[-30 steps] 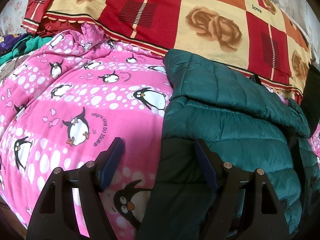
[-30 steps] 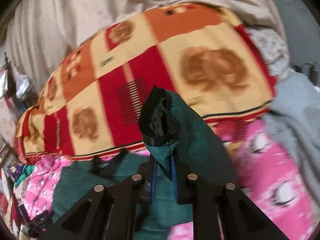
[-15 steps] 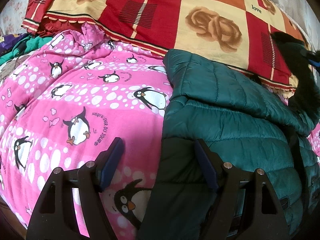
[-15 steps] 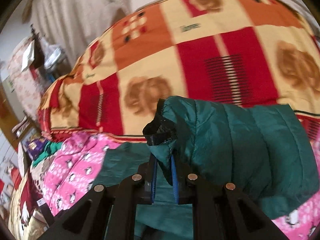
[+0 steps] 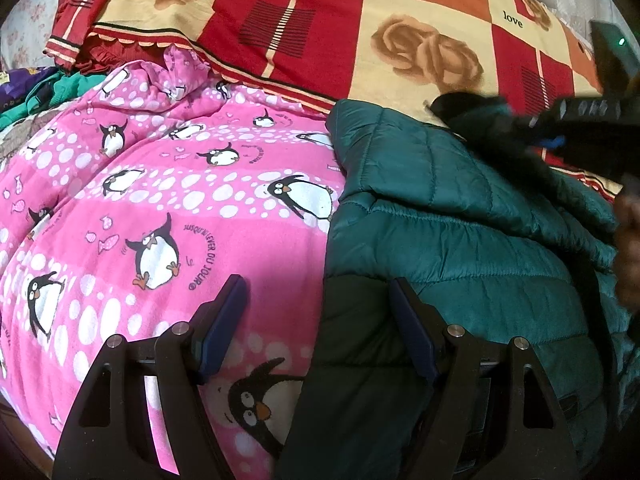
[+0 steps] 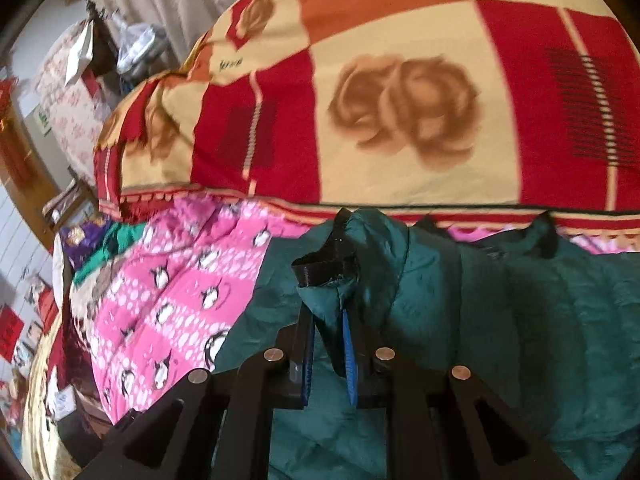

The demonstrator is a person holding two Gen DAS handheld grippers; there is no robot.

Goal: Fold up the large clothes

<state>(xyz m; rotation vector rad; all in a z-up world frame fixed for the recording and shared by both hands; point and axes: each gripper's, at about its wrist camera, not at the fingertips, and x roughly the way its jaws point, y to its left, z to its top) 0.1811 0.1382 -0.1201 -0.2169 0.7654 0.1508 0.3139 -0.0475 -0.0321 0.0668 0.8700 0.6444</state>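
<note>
The green jacket (image 5: 460,240) lies on the pink blanket (image 5: 160,208), its far edge near the red and cream blanket (image 5: 360,32). The left tool (image 5: 316,316) hovers with its jaws spread wide over the jacket's near left edge, gripping nothing. The right tool (image 6: 326,344) is clamped on the jacket's sleeve (image 6: 332,280), whose black cuff (image 6: 324,264) sticks up above the jacket's body.

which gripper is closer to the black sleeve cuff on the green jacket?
Right. The right gripper pinches the jacket sleeve just below the black cuff; the left gripper sits open at the jacket's near edge.
</note>
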